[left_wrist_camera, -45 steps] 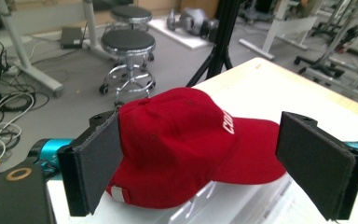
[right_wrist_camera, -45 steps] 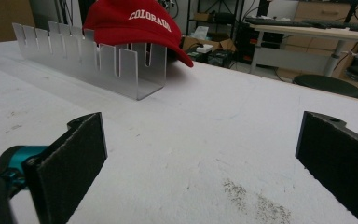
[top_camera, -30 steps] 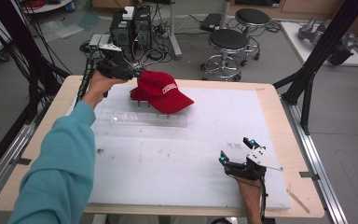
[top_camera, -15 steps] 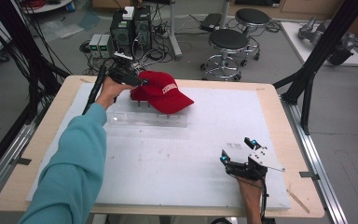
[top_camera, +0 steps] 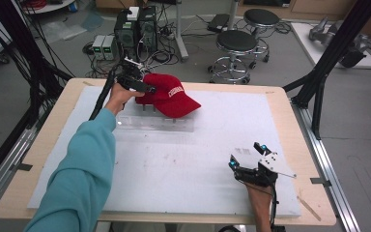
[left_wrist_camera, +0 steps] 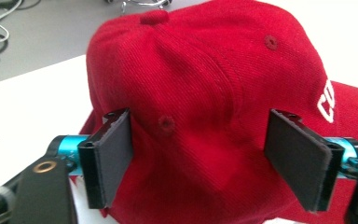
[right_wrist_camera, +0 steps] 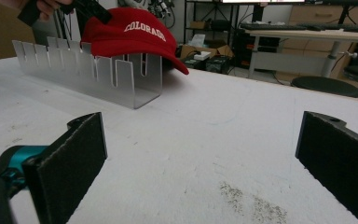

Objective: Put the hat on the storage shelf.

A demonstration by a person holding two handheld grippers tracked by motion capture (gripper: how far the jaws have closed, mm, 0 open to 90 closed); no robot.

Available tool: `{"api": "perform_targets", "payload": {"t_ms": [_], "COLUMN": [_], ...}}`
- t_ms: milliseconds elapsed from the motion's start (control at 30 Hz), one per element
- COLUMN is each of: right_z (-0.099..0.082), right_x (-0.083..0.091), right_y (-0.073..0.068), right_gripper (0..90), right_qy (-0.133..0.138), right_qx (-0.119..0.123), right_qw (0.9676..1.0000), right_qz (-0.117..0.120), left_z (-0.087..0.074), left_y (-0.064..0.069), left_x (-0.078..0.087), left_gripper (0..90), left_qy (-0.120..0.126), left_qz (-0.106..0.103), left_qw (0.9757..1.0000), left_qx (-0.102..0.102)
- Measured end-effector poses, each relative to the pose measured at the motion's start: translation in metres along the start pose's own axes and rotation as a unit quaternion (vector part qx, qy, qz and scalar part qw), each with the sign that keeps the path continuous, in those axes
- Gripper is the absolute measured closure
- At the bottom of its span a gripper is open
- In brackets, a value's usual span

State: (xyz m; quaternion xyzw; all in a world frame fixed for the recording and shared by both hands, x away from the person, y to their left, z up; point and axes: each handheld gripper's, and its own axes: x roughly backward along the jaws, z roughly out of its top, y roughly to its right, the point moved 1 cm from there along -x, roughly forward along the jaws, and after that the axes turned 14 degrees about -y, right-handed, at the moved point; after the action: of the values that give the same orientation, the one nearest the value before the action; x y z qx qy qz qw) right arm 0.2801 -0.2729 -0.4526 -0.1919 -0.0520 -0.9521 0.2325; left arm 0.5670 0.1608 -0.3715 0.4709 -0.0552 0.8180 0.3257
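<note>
Moved onto the red cap (left_wrist_camera: 205, 93), left gripper (left_wrist_camera: 205, 158) straddles it (jaws apart); right gripper (right_wrist_camera: 200, 163) gapes.

It was a lab or workshop, probably a robotics one. A black frame (top_camera: 319, 72) stood around the table (top_camera: 280, 104), and cables (top_camera: 38, 58) ran across the grey floor at far left. Computer boxes (top_camera: 135, 29) and two stools (top_camera: 236, 43) stood beyond the far edge, with desks (right_wrist_camera: 307, 32) further back.
</note>
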Motion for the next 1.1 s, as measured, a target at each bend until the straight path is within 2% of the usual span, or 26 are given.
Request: {"api": "perform_targets", "payload": {"t_ms": [33, 67, 133, 267, 333, 433, 467, 500, 533, 667, 733, 967, 1100], "right_z": [0.000, 0.000, 0.000, 0.000, 0.000, 0.000, 0.000, 0.000, 0.000, 0.000, 0.000, 0.000, 0.000], "right_x": [0.000, 0.000, 0.000, 0.000, 0.000, 0.000, 0.000, 0.000, 0.000, 0.000, 0.000, 0.000, 0.000], "right_y": [0.000, 0.000, 0.000, 0.000, 0.000, 0.000, 0.000, 0.000, 0.000, 0.000, 0.000, 0.000, 0.000], "right_gripper": [0.8, 0.8, 0.7, 0.8, 0.7, 0.7, 0.7, 0.8, 0.7, 0.7, 0.8, 0.8, 0.8], "right_qy": [0.000, 0.000, 0.000, 0.001, 0.001, 0.001, 0.001, 0.001, 0.001, 0.001, 0.001, 0.002, 0.002], "right_qx": [0.001, 0.001, 0.000, -0.002, -0.001, -0.001, -0.001, -0.001, -0.001, -0.002, -0.001, 0.001, 0.001], "right_qw": [1.0000, 1.0000, 1.0000, 1.0000, 1.0000, 1.0000, 1.0000, 1.0000, 1.0000, 1.0000, 1.0000, 1.0000, 1.0000], "right_qz": [0.000, 0.000, 0.000, 0.001, 0.001, 0.001, 0.001, 0.000, 0.000, 0.001, 0.000, -0.002, -0.002], "left_z": [0.000, 0.000, -0.001, -0.003, -0.003, -0.002, -0.002, -0.002, -0.001, -0.002, -0.003, -0.004, -0.001], "left_y": [-0.001, -0.001, -0.002, -0.003, -0.001, 0.002, 0.003, 0.004, 0.006, 0.008, 0.009, 0.013, 0.020], "left_x": [-0.002, -0.002, -0.003, -0.005, -0.005, -0.005, -0.005, -0.004, -0.004, 0.001, 0.003, 0.009, 0.018], "left_gripper": [26.2, 27.0, 32.1, 39.4, 45.9, 57.8, 57.8, 66.3, 70.5, 77.1, 84.5, 87.2, 87.4], "left_qy": [-0.001, -0.001, 0.000, 0.002, 0.005, 0.008, 0.009, 0.011, 0.011, 0.021, 0.032, 0.044, 0.068], "left_qz": [-0.011, -0.011, -0.026, -0.031, -0.035, -0.032, -0.031, -0.033, -0.028, -0.019, -0.021, -0.020, -0.016], "left_qw": [0.9999, 0.9999, 0.9996, 0.9995, 0.9994, 0.9994, 0.9995, 0.9994, 0.9995, 0.9996, 0.9992, 0.9988, 0.9973], "left_qx": [0.007, 0.007, 0.012, 0.011, 0.006, 0.000, -0.003, -0.005, -0.006, -0.007, -0.008, -0.011, -0.020]}}
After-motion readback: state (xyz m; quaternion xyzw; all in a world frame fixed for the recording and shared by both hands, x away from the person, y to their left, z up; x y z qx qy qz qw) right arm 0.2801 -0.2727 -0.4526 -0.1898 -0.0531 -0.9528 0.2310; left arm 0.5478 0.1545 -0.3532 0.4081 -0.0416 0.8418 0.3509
